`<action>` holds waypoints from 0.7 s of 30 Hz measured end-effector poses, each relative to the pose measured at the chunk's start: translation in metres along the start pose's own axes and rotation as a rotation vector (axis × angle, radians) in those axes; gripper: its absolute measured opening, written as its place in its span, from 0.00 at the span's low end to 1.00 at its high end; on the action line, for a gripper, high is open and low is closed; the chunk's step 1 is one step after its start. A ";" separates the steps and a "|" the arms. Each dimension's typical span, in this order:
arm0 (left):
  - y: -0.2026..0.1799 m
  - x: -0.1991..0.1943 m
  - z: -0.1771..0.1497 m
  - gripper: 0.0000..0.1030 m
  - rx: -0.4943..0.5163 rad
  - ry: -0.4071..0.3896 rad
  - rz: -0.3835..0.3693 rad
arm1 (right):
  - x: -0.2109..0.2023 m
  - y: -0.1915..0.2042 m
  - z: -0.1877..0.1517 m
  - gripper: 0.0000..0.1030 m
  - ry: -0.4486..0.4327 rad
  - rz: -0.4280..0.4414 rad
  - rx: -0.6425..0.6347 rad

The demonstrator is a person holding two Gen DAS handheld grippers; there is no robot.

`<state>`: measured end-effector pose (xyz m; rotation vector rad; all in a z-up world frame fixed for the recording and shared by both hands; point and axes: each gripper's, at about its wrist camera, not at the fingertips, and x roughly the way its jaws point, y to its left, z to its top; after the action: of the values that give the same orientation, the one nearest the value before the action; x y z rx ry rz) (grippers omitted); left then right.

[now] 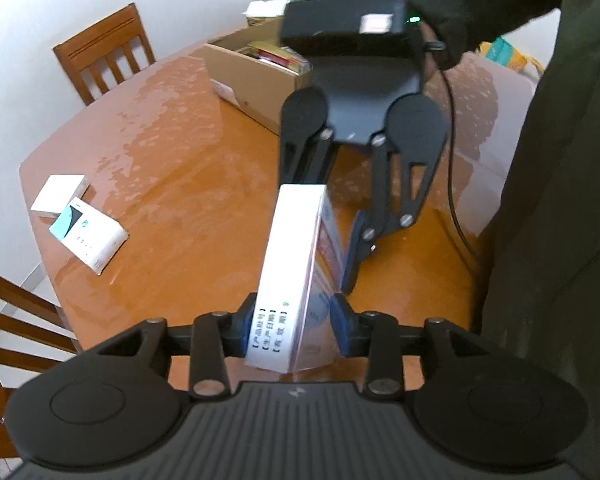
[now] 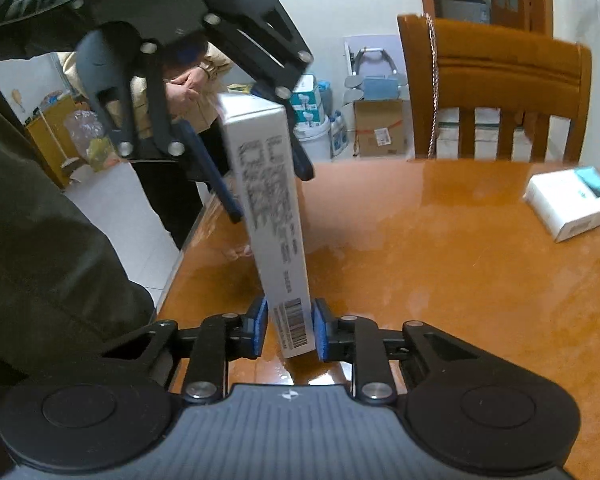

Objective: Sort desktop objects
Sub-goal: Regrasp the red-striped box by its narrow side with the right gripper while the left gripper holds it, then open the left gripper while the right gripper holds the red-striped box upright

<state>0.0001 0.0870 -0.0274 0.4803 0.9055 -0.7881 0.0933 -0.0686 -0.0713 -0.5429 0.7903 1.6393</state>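
Above the orange desk (image 1: pixel 172 184) you've got a white carton (image 1: pixel 290 272) between both grippers: right gripper (image 2: pixel 289 330) fingers clamped on one end, left gripper (image 1: pixel 290 322) fingers slightly apart around the other. Two more white boxes (image 1: pixel 80 226) lie near the desk's edge.

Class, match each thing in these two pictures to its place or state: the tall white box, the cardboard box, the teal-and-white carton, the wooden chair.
Things:
1. tall white box
2. cardboard box
3. teal-and-white carton
4. wooden chair

Places or states:
A. lying near a corner of the table
B. standing at the table's edge
C. clamped by the right gripper
D. open-topped, holding packets, on the table

Pairs: 1-C, 2-D, 3-A, 4-B.
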 end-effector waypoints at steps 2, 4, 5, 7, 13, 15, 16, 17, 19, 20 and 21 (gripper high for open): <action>-0.001 0.002 0.000 0.41 0.005 0.001 0.006 | -0.011 0.008 0.003 0.25 0.025 -0.033 -0.027; -0.003 0.006 0.001 0.46 0.013 0.006 0.009 | -0.021 0.020 0.006 0.24 0.080 -0.082 -0.084; -0.003 0.007 0.002 0.48 0.013 0.003 0.007 | -0.024 0.026 0.007 0.23 0.116 -0.110 -0.117; -0.003 0.012 0.004 0.49 0.011 -0.007 0.000 | -0.034 0.035 0.006 0.23 0.174 -0.156 -0.157; -0.007 0.023 0.017 0.54 0.020 -0.062 -0.017 | -0.058 0.060 -0.012 0.22 0.349 -0.273 -0.268; -0.009 0.029 0.020 0.54 0.019 -0.069 -0.024 | -0.060 0.064 -0.019 0.22 0.376 -0.274 -0.244; -0.009 0.032 0.021 0.55 0.015 -0.071 -0.028 | -0.060 0.065 -0.022 0.22 0.390 -0.273 -0.232; -0.010 0.035 0.023 0.55 0.012 -0.073 -0.032 | -0.060 0.067 -0.026 0.22 0.403 -0.277 -0.227; -0.018 0.041 0.030 0.55 0.023 -0.081 -0.052 | -0.062 0.068 -0.032 0.22 0.398 -0.287 -0.194; -0.023 0.045 0.034 0.59 0.041 -0.076 -0.052 | -0.064 0.068 -0.033 0.22 0.396 -0.292 -0.179; -0.031 0.048 0.039 0.61 0.069 -0.064 -0.050 | -0.065 0.069 -0.034 0.22 0.395 -0.296 -0.165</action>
<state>0.0137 0.0226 -0.0480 0.4916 0.8359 -0.8782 0.0380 -0.1437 -0.0329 -1.0722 0.8163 1.3444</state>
